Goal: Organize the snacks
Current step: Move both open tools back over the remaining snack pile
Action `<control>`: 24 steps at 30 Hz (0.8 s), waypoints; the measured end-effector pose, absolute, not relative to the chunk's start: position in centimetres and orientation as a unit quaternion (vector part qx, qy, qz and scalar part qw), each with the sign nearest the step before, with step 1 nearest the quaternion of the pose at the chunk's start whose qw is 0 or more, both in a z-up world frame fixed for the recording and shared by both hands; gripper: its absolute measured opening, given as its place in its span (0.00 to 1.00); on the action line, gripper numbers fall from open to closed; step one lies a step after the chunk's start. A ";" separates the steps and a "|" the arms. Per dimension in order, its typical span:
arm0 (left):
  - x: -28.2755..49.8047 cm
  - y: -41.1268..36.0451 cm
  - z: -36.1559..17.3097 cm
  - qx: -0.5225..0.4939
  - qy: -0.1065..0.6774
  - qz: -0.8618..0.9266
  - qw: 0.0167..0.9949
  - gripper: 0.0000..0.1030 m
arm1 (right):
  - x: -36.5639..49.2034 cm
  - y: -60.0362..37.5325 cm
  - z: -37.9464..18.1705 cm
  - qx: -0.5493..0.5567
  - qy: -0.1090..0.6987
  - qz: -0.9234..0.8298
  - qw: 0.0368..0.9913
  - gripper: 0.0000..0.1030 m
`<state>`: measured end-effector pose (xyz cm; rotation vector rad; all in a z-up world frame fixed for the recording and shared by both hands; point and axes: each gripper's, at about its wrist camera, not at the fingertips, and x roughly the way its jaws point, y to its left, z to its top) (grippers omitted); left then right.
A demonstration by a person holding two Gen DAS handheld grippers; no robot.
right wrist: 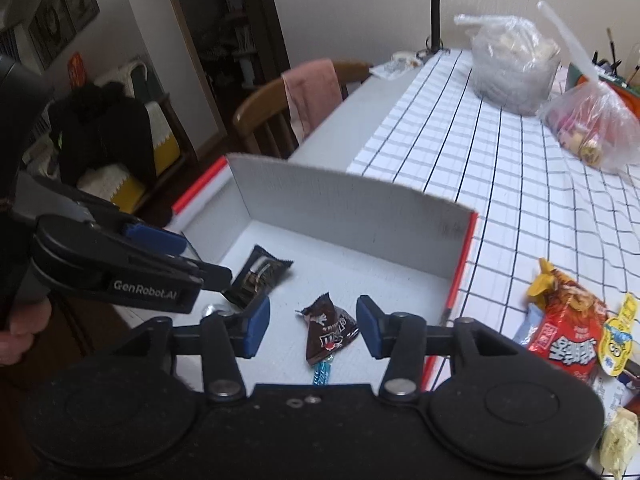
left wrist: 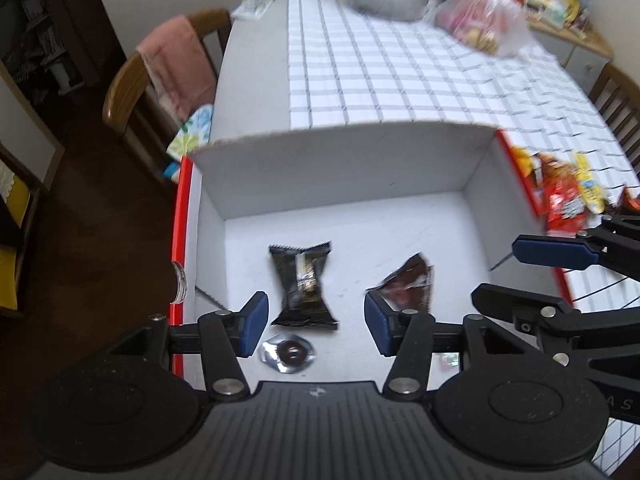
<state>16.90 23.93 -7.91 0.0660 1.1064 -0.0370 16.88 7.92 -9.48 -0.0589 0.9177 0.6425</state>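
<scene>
Matt white cardboard box (left wrist: 340,160), glossy dark foil snack wrappers (left wrist: 302,284) inside, checked cloth (right wrist: 500,168) over the table, shiny clear plastic bags (right wrist: 516,68), varnished wooden chair (left wrist: 128,88).

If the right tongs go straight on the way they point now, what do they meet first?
Most likely the brown M&M's packet lying on the floor of the white box, right between the open right tongs; depth is uncertain.

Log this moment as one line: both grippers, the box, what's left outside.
left gripper: open, empty | right gripper: open, empty | box: snacks inside | red packet: outside on table
</scene>
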 end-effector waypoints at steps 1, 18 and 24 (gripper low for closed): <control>16.5 23.7 -7.5 0.031 0.520 -0.021 0.854 0.51 | 16.7 7.7 -9.1 -0.026 0.431 0.304 0.849 0.50; 12.0 16.6 -3.0 0.023 0.434 -0.056 0.899 0.61 | 13.5 -1.7 -4.9 0.033 0.370 0.282 0.884 0.77; 10.8 13.3 -2.3 0.016 0.396 -0.067 0.915 0.69 | 12.6 -5.8 -4.6 0.049 0.356 0.271 0.893 0.81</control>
